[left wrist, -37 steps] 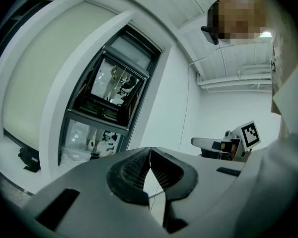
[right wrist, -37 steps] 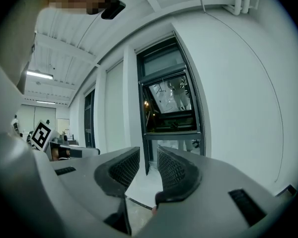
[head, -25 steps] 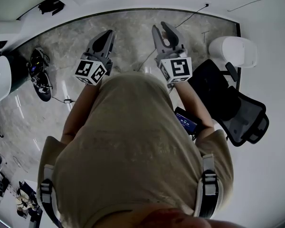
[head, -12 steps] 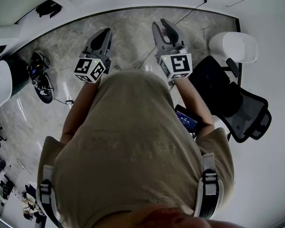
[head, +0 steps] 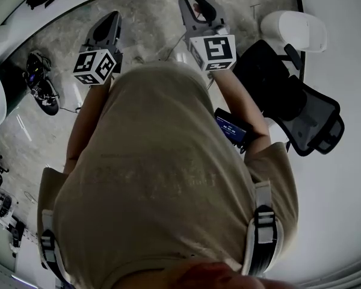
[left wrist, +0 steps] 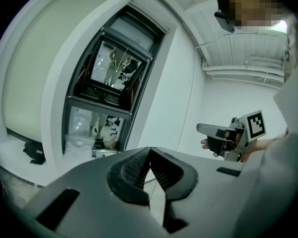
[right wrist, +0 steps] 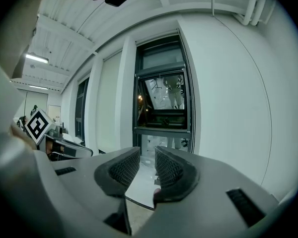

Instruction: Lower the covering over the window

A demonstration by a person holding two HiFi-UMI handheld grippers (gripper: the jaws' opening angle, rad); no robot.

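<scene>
A tall dark-framed window [right wrist: 164, 103] stands uncovered ahead, its upper sash [left wrist: 114, 83] tilted inward. A thin cord [left wrist: 191, 98] hangs down the white wall to its right. The neighbouring bay [left wrist: 35, 73] is covered by a pale blind. My left gripper [head: 108, 23] is raised toward the window and shut on nothing, its tips [left wrist: 149, 150] meeting. My right gripper [head: 195, 2] is held up beside it with its jaws open and nothing between the pads [right wrist: 171, 170]. Both are well short of the window and the cord.
A black office chair [head: 301, 119] and a white rounded bin [head: 292, 32] stand at my right. Dark gear with cables [head: 39, 83] lies on the marble floor at my left. A small dark device [head: 231, 128] hangs at my right hip.
Both grippers have moved up and forward, toward the window wall. Neither gripper's jaws have changed.
</scene>
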